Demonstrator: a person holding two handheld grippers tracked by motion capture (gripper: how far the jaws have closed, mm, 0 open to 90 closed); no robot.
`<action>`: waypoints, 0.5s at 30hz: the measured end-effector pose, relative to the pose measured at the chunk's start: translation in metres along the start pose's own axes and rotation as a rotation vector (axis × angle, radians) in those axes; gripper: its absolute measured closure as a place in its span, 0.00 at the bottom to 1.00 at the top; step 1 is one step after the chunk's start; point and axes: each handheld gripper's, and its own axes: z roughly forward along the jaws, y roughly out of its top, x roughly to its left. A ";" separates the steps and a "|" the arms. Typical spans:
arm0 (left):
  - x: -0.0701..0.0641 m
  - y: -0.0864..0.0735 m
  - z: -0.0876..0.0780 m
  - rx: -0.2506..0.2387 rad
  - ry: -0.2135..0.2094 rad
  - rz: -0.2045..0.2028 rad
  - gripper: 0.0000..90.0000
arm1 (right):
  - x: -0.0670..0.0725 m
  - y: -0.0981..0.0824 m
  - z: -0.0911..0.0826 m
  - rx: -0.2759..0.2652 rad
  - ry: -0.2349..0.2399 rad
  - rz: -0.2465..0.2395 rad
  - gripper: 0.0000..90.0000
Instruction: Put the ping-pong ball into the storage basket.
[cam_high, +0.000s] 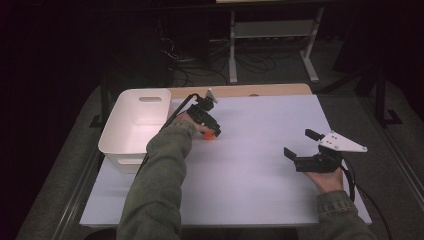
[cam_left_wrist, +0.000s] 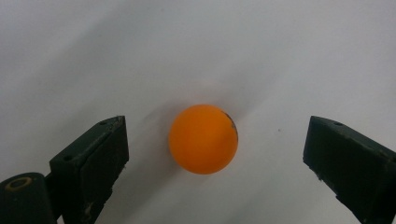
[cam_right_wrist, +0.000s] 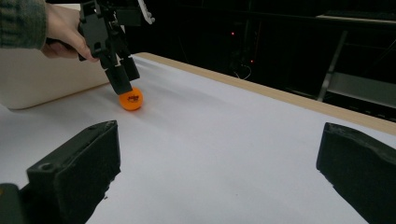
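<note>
A small orange ball lies on the white table sheet. My left gripper points down over it, open, with the ball between the two jaws and a gap on each side. From above, that gripper sits just right of the white bin, the ball peeking out beneath it. In the right gripper view the ball rests under the left gripper's fingertips. My right gripper hovers open at the right of the table, nothing between its jaws.
A white plastic bin with a handle slot stands at the table's left edge, close to the left hand. The table's wooden far edge runs behind. A white metal frame and cables stand on the dark floor beyond.
</note>
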 end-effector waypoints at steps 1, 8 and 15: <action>0.002 0.000 0.000 0.000 0.004 -0.009 0.08 | 0.000 0.000 0.000 -0.001 0.001 0.001 0.00; 0.005 -0.003 0.009 0.036 0.011 -0.020 0.08 | 0.001 0.000 0.000 -0.003 0.000 -0.001 0.00; 0.008 -0.004 0.013 0.042 0.007 -0.018 0.10 | 0.000 0.001 -0.001 -0.008 0.001 0.004 0.00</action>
